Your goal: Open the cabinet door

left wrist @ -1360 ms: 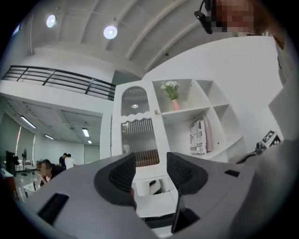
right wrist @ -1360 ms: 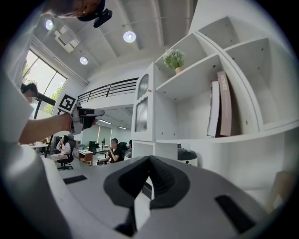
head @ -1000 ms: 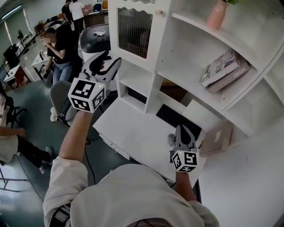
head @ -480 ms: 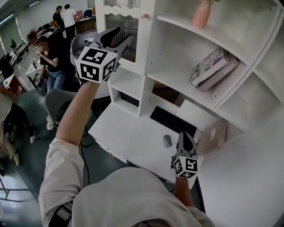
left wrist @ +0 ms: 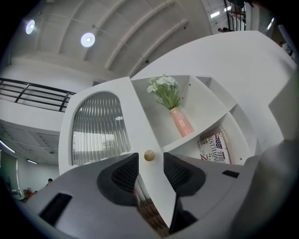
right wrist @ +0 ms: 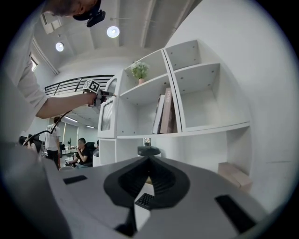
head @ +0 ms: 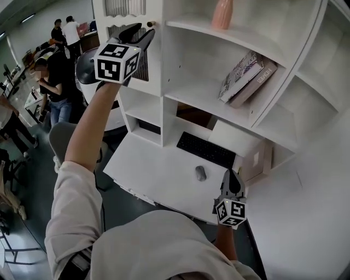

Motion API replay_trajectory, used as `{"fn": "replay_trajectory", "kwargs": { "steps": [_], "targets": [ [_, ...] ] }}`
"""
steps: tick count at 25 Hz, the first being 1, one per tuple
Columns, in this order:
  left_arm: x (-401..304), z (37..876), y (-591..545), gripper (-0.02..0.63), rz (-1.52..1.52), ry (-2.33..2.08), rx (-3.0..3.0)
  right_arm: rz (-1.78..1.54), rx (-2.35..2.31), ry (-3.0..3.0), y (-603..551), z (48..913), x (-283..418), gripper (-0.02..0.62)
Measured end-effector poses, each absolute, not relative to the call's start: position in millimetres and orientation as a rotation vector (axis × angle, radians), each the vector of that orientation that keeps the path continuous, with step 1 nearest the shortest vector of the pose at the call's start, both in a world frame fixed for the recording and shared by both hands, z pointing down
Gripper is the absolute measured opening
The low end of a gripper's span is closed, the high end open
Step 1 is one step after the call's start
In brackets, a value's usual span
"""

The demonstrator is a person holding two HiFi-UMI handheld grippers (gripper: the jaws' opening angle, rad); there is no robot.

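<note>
The white cabinet door (head: 155,52) with ribbed glass (left wrist: 96,128) stands shut at the top left of the shelf unit. Its small round wooden knob (head: 150,24) sits on the door's right edge. My left gripper (head: 138,34) is raised to that height, pointing at the door. In the left gripper view the knob (left wrist: 149,155) lies between the two closing jaws of the left gripper (left wrist: 150,158), and the pads do not touch it. My right gripper (head: 233,178) hangs low over the desk's right end near the mouse (head: 200,173), shut on nothing, with the jaws of the right gripper (right wrist: 149,159) meeting.
A pink vase (head: 221,13) and leaning books (head: 246,71) fill the open shelves to the right of the door. A keyboard (head: 208,150) lies on the white desk (head: 147,169), with a cardboard box (head: 257,161) at its right. People (head: 52,71) and a chair (head: 60,139) are at left.
My left gripper has risen and moved in toward the door until the knob came between its jaws. The right gripper has drifted a little along the desk's front edge.
</note>
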State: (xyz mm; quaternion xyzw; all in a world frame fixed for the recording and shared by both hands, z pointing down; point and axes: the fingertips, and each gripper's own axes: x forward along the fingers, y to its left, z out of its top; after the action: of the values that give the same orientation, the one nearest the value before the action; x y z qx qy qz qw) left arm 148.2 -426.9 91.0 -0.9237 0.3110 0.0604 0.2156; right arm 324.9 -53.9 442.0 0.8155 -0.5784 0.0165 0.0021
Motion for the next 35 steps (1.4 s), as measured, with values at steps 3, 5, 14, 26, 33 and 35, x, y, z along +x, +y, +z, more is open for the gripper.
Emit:
{"fn": "replay_trajectory", "kwargs": {
  "steps": [3, 5, 14, 26, 33, 35],
  "targets": [
    [155.3, 84.6, -432.6, 0.152, 0.156, 0.875, -2.55, 0.058, 2.594, -1.773, -40.3, 442.9, 335.0, 0.003],
    [158.7, 82.0, -437.1, 0.135, 0.148, 0.889, -2.544, 0.061, 2.607, -1.755, -33.8, 443.7, 339.0, 0.003],
    [168.9, 82.2, -444.0, 0.074, 0.149, 0.915, -2.547, 0.073, 2.619, -1.731, -21.2, 447.9, 347.1, 0.003],
    [150.1, 80.7, -432.7, 0.069, 0.222, 0.823, -2.606, 0.081, 2.558, -1.81, -42.9, 451.7, 343.0, 0.003],
    [117.7, 79.4, -414.3, 0.069, 0.332, 0.691, -2.726, 0.089, 2.483, -1.901, -70.2, 454.9, 326.7, 0.003],
    [106.9, 79.6, -409.9, 0.069, 0.359, 0.652, -2.755, 0.092, 2.458, -1.927, -78.7, 455.8, 320.2, 0.003]
  ]
}}
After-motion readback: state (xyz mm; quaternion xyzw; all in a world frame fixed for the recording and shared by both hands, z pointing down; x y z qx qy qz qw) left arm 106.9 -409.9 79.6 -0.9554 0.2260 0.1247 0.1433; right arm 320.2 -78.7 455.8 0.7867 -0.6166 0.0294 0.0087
